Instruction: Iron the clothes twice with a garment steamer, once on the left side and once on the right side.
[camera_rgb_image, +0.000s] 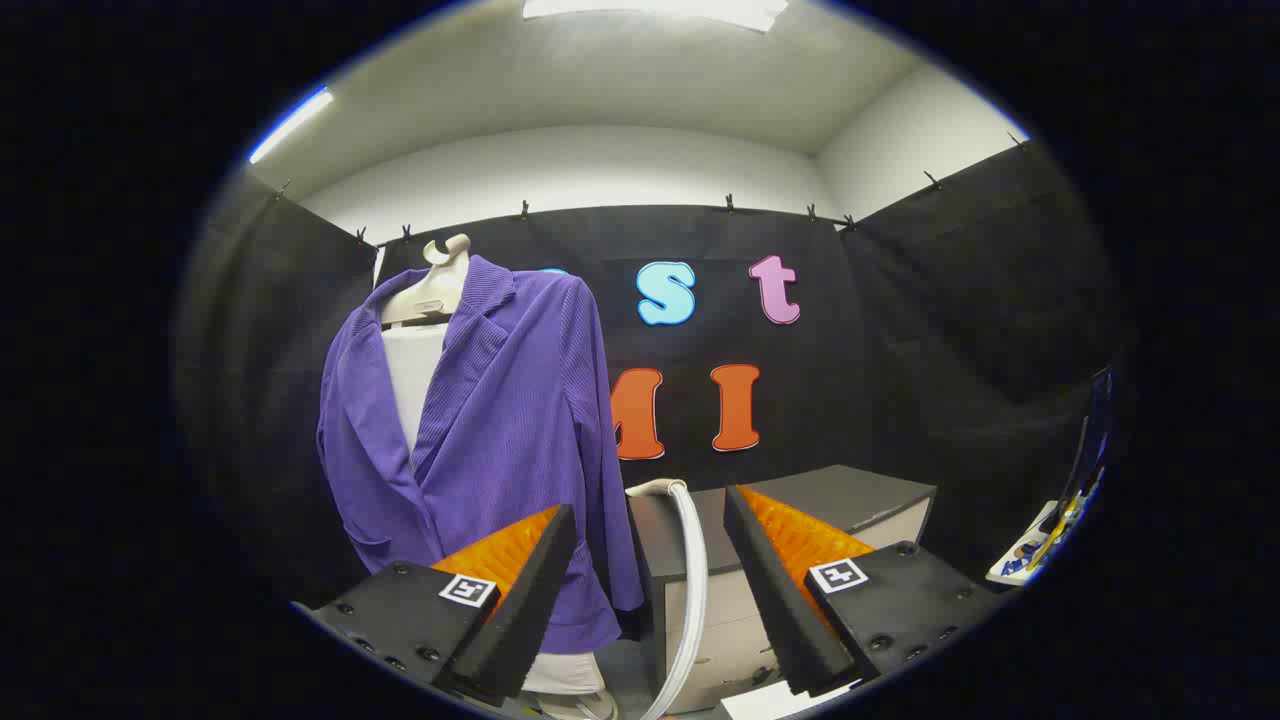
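Gripper view: the gripper (650, 600) has its two fingers spread wide apart, released, nothing between the pads, gripping nothing. Far left beyond the left finger hangs a purple ribbed jacket (500, 430) on a pale hanger (432, 290), draped over a white torso form (412, 385) that shows at the open collar and again below the hem. The jacket's lapels are open, its right sleeve hangs down to just behind the left finger's tip. Between the fingers, further off, a white steamer hose (690, 580) arches up and drops down in front of a grey-topped cabinet (850, 500) with pale sides; the steamer's head itself cannot be made out. The hose sits just right of the jacket's sleeve, not clearly touching it. The cabinet stands right of the jacket, against the black cloth wall (950, 330). Far right near the wall, a small colourful item (1040, 545), too blurred to identify. White ceiling and light strips (655, 10) overhead.
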